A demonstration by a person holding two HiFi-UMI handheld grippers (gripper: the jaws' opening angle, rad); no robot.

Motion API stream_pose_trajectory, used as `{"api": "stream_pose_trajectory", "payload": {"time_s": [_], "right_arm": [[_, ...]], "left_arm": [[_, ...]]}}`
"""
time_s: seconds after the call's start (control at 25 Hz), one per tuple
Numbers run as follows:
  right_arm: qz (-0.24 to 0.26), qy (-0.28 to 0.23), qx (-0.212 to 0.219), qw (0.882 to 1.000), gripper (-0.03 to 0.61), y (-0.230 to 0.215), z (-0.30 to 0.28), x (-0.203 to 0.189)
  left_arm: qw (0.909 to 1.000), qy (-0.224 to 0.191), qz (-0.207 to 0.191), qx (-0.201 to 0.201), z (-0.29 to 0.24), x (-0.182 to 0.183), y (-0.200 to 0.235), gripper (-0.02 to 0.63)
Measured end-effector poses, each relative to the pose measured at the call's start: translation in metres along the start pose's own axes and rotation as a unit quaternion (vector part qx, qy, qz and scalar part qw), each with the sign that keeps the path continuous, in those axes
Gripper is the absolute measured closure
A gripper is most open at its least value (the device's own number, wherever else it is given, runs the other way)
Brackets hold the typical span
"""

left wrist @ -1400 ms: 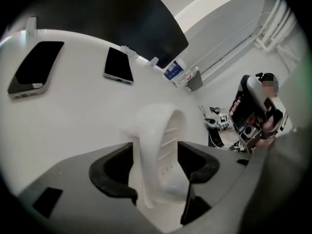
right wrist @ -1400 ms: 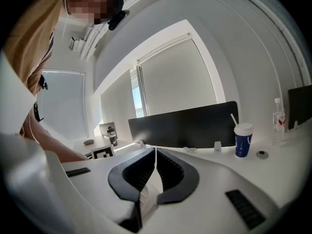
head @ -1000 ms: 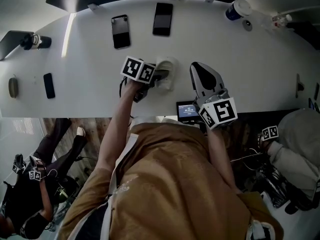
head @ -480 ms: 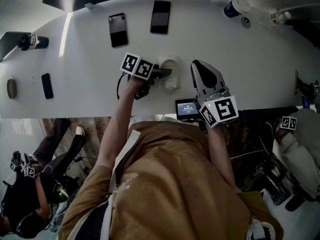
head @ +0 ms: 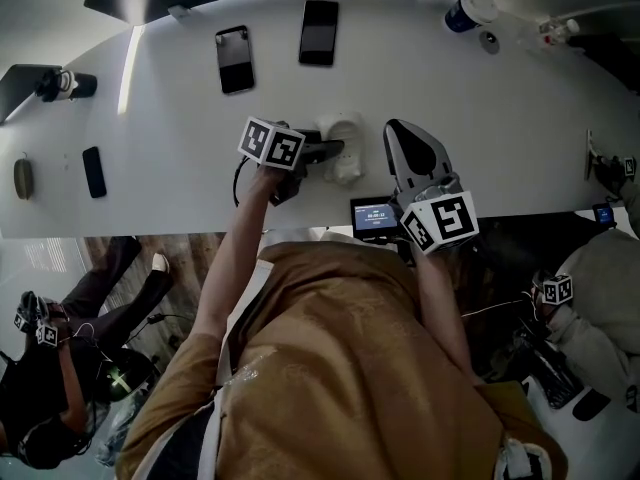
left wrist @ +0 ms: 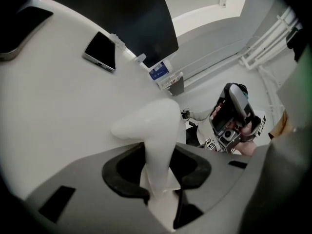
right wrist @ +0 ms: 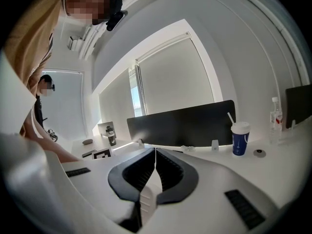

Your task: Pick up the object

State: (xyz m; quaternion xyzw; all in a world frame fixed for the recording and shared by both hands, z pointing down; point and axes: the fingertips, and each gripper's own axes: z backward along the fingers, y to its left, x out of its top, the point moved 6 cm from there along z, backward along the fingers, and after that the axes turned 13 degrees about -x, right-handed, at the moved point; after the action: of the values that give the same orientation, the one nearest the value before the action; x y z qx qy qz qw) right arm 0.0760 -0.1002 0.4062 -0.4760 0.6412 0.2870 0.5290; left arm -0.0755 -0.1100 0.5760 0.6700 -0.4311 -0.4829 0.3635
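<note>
A white, curved plastic object [head: 349, 151] lies on the white table [head: 180, 118] near its front edge. My left gripper [head: 333, 151] reaches it from the left. In the left gripper view the object [left wrist: 157, 128] stands up between the dark pads [left wrist: 127, 172], which pinch its narrow lower part. The jaws of the left gripper [left wrist: 158, 191] have just been closing with the object between them. My right gripper [head: 404, 136] hovers just right of the object. Its jaws are shut with nothing between them, tips meeting in the right gripper view [right wrist: 155, 152].
Two black phones [head: 234, 60] [head: 318, 33] lie further back, and a smaller one [head: 94, 171] lies at the left. A blue cup with a lid [head: 468, 13] stands at the back right. A small timer screen [head: 373, 216] sits at the table's front edge. People stand around.
The left gripper's jaws have closed in on the white object and the gripper has shifted slightly right and tilted. The right gripper has stayed where it was.
</note>
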Motion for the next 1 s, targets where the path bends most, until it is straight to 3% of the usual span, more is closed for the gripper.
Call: {"api": "stream_pose_trajectory", "payload": {"time_s": [0.64,1.0], "right_arm": [[0.036,-0.009,-0.007,0.999,0.569,0.004,0.006,0.006],[0.045,-0.016,-0.013,0.999,0.569,0.007,0.015,0.008]], "left_arm": [[0.9954,-0.096,0.002,-0.006,0.033,0.005,-0.017,0.471],[0.9906,-0.132,-0.037,0.008,0.049,0.011,-0.038,0.471]]}}
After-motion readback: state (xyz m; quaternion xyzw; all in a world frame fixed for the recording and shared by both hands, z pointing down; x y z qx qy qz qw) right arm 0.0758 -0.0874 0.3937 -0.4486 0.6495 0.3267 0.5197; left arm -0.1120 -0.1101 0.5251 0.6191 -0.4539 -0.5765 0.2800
